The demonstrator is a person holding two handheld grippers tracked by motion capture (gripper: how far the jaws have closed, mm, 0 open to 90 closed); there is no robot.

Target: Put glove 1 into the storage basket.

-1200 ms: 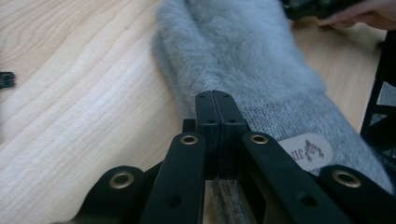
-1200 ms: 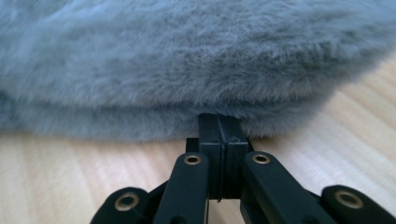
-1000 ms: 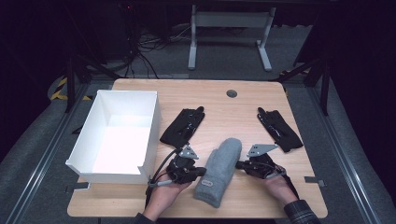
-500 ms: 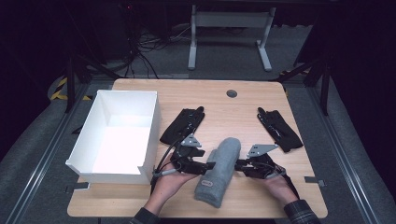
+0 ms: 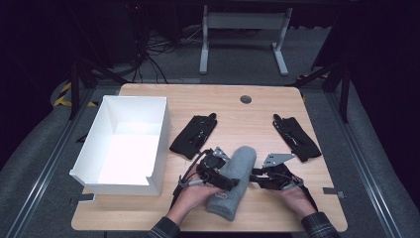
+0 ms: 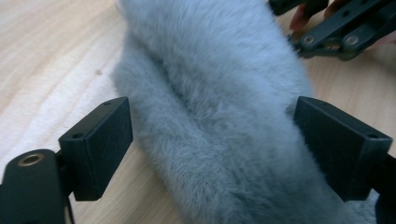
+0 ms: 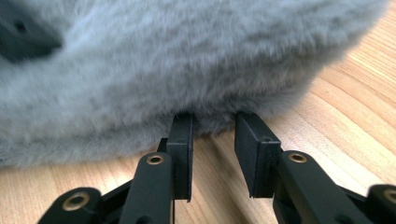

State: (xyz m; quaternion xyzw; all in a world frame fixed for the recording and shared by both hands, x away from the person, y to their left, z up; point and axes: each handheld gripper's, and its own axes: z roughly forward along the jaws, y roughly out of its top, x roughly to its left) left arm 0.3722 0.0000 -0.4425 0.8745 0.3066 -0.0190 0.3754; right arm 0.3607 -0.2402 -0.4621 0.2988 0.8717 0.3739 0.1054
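A grey fluffy mitt-like piece (image 5: 233,191) lies lengthwise at the front middle of the wooden table. My left gripper (image 5: 224,179) reaches over it from the left. In the left gripper view its jaws have just been opening and now straddle the fluffy piece (image 6: 219,93) widely, the pads (image 6: 95,149) only brushing the fur. My right gripper (image 5: 252,174) sits at the piece's right edge. In the right gripper view its jaws have just been opening a little; a narrow gap shows between them, and the tips (image 7: 212,135) rest against the fur (image 7: 163,60) without pinching it.
A white open box (image 5: 161,144) stands at the left of the table. Two black glove-like items lie farther back, one in the middle (image 5: 194,136) and one at the right (image 5: 297,137). A round grommet (image 5: 245,99) is near the far edge.
The left hand has slid right onto the fluffy piece and its jaws have gone from shut to wide open. The right jaws have parted slightly; that hand stayed put.
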